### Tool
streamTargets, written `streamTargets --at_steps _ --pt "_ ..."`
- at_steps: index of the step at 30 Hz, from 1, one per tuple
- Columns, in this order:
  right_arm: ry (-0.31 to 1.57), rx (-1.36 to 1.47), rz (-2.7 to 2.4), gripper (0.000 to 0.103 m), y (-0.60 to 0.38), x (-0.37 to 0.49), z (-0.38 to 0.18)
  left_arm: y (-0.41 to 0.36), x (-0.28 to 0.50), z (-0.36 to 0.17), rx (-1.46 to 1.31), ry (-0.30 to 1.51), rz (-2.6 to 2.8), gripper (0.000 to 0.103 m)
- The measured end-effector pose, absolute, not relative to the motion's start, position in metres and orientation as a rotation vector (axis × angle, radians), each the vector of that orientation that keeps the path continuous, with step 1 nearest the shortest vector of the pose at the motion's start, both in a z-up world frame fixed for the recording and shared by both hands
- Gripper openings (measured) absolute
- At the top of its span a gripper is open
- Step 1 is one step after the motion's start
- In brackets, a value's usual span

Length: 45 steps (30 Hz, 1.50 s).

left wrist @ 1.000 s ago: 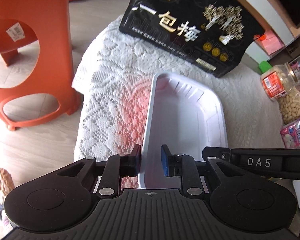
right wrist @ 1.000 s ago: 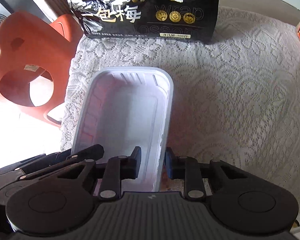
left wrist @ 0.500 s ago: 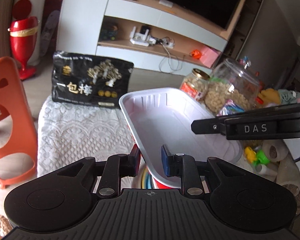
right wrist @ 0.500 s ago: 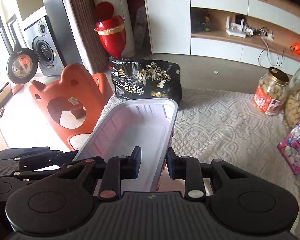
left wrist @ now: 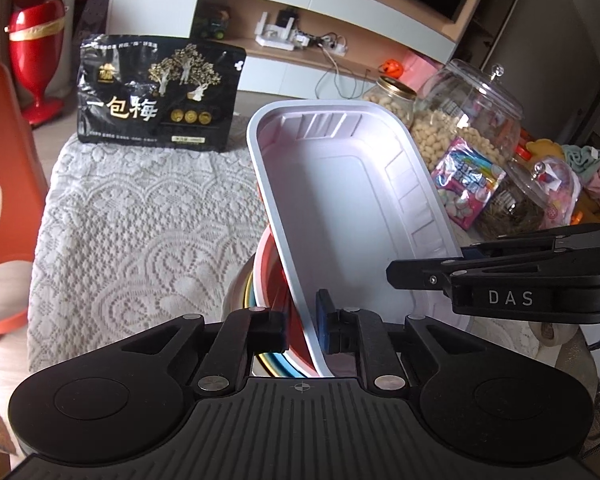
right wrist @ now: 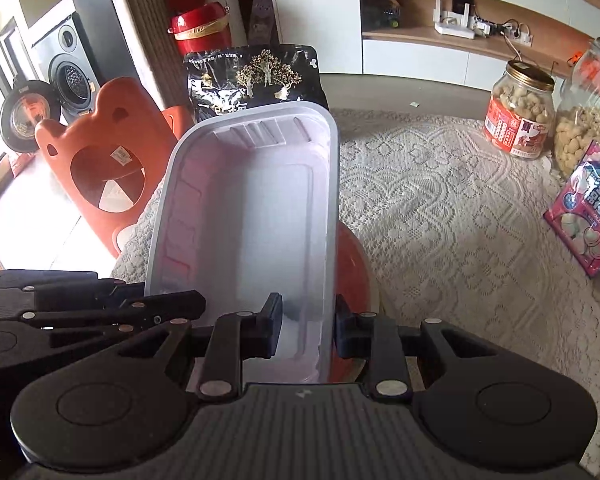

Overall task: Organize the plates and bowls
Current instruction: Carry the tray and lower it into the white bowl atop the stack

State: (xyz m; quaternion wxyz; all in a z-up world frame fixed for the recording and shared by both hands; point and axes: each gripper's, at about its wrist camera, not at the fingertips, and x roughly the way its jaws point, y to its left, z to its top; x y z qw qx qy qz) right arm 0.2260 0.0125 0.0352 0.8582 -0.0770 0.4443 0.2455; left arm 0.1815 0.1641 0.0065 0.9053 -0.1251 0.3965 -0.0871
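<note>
Since a second ago your white tray (left wrist: 352,208) (both rims pinched, left gripper (left wrist: 302,326) and right gripper (right wrist: 307,326)) came over what seems a stack of bowls (left wrist: 266,280); lower it level.

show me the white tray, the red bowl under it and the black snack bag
white tray (left wrist: 352,216), left wrist view, on its inner floor
red bowl (right wrist: 350,268), right wrist view, on the rim showing right of the tray
black snack bag (left wrist: 156,100), left wrist view, on its printed front

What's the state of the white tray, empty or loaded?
Empty. The white tray shows bare ribbed walls and a bare floor in both wrist views, held at its near rims by the left gripper and right gripper.
</note>
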Motion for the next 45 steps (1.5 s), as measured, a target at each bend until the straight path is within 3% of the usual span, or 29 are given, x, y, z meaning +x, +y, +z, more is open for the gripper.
streamTargets --at_steps 9,12,23,32,45 --pt "0.876 -0.098 0.493 0.027 -0.002 0.225 0.067 0.157 0.179 0.008 -0.215 0.820 -0.172 0.016" --pt "0.850 -0.021 0.465 0.033 -0.004 0.236 0.077 0.159 0.178 0.010 -0.227 0.818 -0.174 0.016" --pt "0.924 0.070 0.434 0.042 0.024 0.274 0.056 0.162 0.177 0.016 -0.227 0.784 -0.167 0.018" --pt "0.798 0.118 0.510 0.042 -0.003 0.246 0.091 0.148 0.169 0.025 -0.171 0.735 -0.217 0.018" --pt "0.860 0.152 0.478 0.042 -0.026 0.237 0.071 0.153 0.169 0.025 -0.172 0.771 -0.151 0.018"
